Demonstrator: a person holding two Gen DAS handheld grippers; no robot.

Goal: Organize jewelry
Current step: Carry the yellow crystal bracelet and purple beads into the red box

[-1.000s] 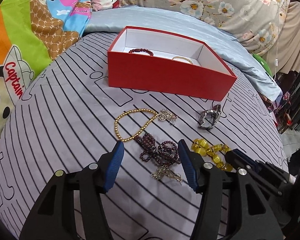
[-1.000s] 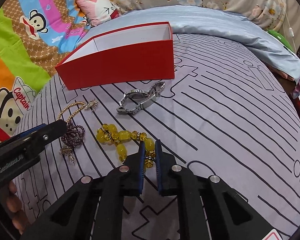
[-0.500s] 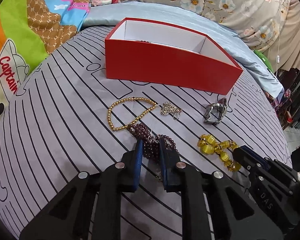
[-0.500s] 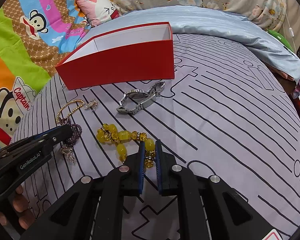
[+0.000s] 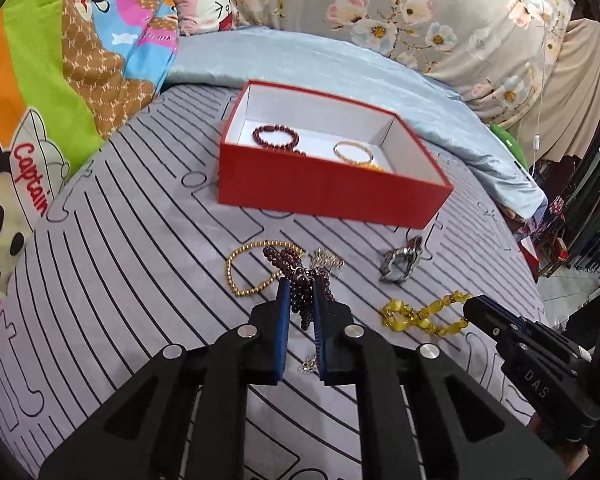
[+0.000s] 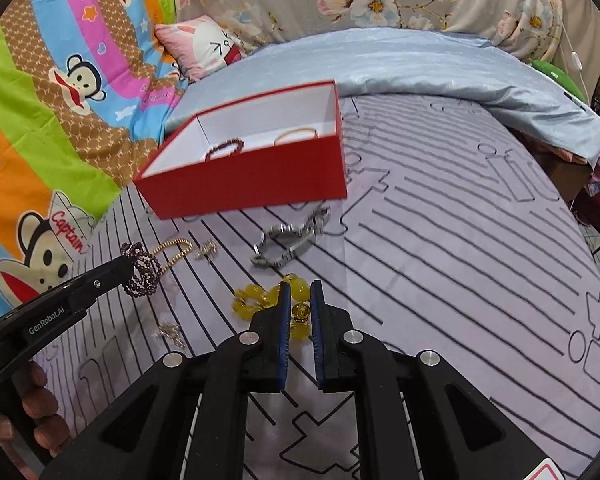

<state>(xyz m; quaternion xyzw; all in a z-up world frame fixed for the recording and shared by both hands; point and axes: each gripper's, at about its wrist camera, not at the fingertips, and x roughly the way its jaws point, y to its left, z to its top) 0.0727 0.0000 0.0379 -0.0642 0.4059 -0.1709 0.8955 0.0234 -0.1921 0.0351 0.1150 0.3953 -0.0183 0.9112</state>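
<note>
From the left wrist, the left tongs (image 5: 300, 292), spread wide a second ago, have just been closing and now pinch the dark red bead string (image 5: 302, 300), lifting it off the bed (image 5: 120, 240) towards the red box (image 5: 332, 196). From the right wrist, the right tongs (image 6: 299, 300) stay pinched on the yellow bead bracelet (image 6: 298, 292), now raised too.

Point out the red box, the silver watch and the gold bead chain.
red box (image 5: 324, 192): left wrist view, front wall.
silver watch (image 6: 288, 238): right wrist view, middle of its band.
gold bead chain (image 5: 236, 264): left wrist view, left curve.
</note>
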